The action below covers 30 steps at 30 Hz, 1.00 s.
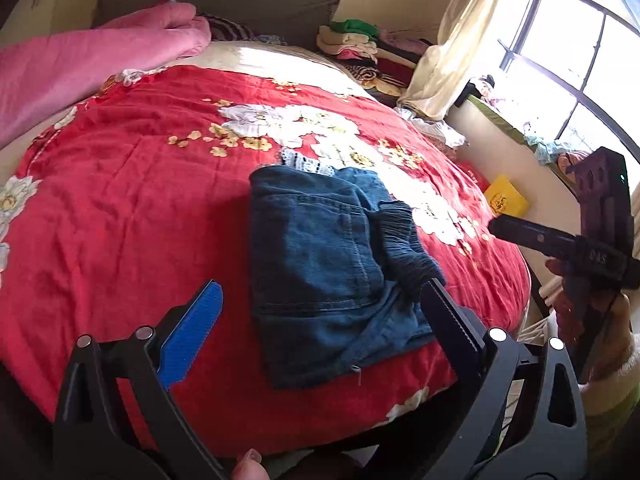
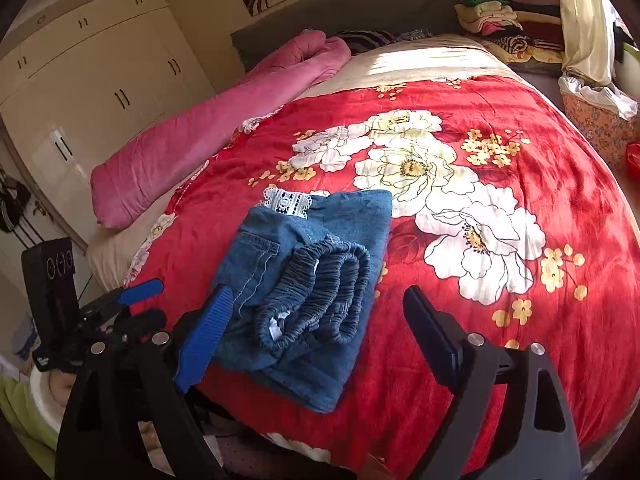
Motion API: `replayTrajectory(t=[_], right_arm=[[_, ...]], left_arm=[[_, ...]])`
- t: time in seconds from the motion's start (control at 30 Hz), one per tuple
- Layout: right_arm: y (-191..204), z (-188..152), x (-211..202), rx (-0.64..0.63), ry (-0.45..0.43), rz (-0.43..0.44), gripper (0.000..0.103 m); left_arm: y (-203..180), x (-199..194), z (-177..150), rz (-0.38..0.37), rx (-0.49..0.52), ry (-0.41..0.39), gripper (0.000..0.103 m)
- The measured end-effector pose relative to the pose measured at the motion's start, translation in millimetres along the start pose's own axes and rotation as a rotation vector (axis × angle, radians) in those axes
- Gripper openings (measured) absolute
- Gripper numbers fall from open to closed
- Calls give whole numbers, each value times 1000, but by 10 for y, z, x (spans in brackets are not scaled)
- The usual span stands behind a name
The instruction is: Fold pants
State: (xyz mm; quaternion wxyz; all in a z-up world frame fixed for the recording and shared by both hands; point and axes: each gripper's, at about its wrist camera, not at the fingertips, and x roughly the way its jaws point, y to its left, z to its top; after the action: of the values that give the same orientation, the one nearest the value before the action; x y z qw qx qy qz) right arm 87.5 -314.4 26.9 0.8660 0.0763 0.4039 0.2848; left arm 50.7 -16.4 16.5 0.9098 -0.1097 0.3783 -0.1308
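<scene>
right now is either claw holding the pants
No, the folded pants lie loose on the red blanket, and both the right claw and left claw stand open with nothing pinched.

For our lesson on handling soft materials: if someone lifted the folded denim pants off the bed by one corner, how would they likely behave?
The folded denim pants would probably sag and unfold, since the layers lie loose with nothing holding them. The gathered elastic waistband, bunched on top, would likely slide off first. On the plush red blanket, pushing them would probably ruck the fabric rather than slide it.

Red floral blanket (image 2: 520, 128), pink quilt (image 2: 192, 148), cream wardrobe (image 2: 80, 80), yellow box (image 1: 506, 196).
</scene>
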Motion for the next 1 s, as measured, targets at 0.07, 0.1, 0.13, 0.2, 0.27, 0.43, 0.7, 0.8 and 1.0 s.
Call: replayTrajectory(t=[0.07,0.1,0.13,0.2,0.27,0.43,0.7,0.8,1.0], right_arm=[[37,-72,-3,3,0,2,86],[59,-107,6,5,3,14,86],[93,-149,26,5,9,30,86],[183,-223,79,-8,19,48,86],[280,-280,164,-31,36,53,85],[494,-340,311,-95,21,6,73],[603,-359,702,-246,128,-52,15],[499,-456,679,-231,142,-20,15],[224,-635,624,-147,139,19,15]], left_arm=[[118,25,20,25,-28,10,93],[167,31,23,35,-41,16,93],[222,43,30,42,-54,21,93],[307,70,55,53,-77,28,93],[361,116,104,55,-86,41,93],[366,267,344,14,-88,63,93],[14,907,595,-112,8,200,56],[1,1187,570,-60,46,259,56],[70,1299,607,-82,23,275,57]])
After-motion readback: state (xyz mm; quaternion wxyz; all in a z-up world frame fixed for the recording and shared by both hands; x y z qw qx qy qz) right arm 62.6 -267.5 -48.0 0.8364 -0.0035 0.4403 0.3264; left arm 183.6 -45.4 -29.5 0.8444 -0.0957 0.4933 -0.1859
